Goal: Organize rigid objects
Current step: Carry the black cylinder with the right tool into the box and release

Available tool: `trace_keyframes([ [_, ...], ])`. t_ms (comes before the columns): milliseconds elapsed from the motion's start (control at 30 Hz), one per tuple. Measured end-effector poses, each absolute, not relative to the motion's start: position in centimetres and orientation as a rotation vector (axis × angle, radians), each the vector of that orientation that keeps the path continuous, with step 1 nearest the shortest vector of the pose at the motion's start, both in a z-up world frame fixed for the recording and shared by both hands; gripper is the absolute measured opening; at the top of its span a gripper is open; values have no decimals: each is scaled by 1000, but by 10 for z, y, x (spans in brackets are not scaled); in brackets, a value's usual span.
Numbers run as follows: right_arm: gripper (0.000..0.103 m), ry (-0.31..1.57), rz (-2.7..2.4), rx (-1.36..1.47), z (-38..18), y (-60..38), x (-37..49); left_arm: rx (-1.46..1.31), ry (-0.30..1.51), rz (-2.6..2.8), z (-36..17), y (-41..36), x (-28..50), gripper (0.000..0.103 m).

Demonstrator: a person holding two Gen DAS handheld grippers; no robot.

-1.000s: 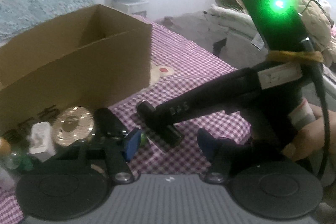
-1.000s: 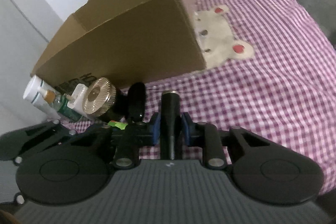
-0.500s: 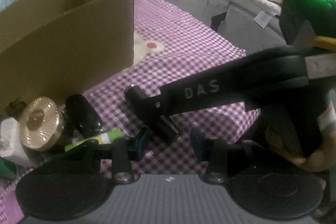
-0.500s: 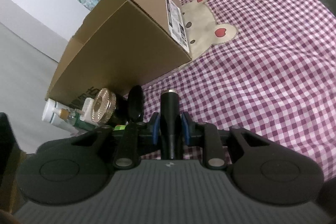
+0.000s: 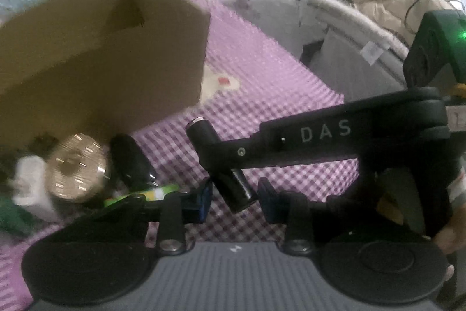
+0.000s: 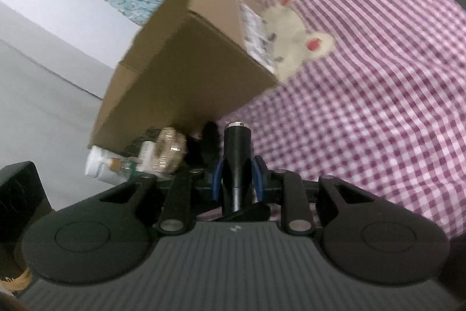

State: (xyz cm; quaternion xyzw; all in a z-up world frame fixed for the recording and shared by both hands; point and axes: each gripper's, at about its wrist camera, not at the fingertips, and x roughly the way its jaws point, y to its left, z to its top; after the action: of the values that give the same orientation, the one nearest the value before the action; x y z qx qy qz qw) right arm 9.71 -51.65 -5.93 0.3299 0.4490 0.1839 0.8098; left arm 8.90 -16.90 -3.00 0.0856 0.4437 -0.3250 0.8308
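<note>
Cylinder (image 6: 236, 156) points toward box (image 6: 186, 83); right jaws clamp it, left jaws closing around.

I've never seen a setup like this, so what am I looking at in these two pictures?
There is no robot here. A person holds a hand tool with two pinching fingers in each hand, and each tool has a wide-angle camera looking along its fingers. One picture comes from the left tool and the other from the right.

Below is a purple checked cloth with a cardboard box. In front of the box lie small things, including a gold disc and a white bottle.

The right gripper is clamped on a black tube. The left gripper has just been closing. The tube's lower end sits between its blue pads, with a small gap showing.
</note>
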Motion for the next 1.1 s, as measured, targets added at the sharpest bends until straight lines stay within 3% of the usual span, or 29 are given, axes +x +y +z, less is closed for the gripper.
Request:
trace_keyframes([
  [233, 21, 850, 573, 643, 11, -479, 122, 153, 801, -570, 43, -123, 98, 35],
  [433, 21, 910, 724, 592, 44, -420, 200, 87, 839, -433, 71, -78, 161, 35],
  [733, 21, 1193, 656, 589, 6, -338, 327, 56, 968, -210, 36, -37, 261, 40],
  [867, 21, 1254, 585, 602, -20, -320, 355, 21, 935, -190, 42, -22, 260, 53],
  [933, 21, 1271, 570, 625, -29, -314, 365, 21, 917, -174, 47, -19, 255, 53],
  [1100, 31, 1279, 610, 698, -25, -313, 359, -19, 865, -183, 60, -9, 232, 63],
])
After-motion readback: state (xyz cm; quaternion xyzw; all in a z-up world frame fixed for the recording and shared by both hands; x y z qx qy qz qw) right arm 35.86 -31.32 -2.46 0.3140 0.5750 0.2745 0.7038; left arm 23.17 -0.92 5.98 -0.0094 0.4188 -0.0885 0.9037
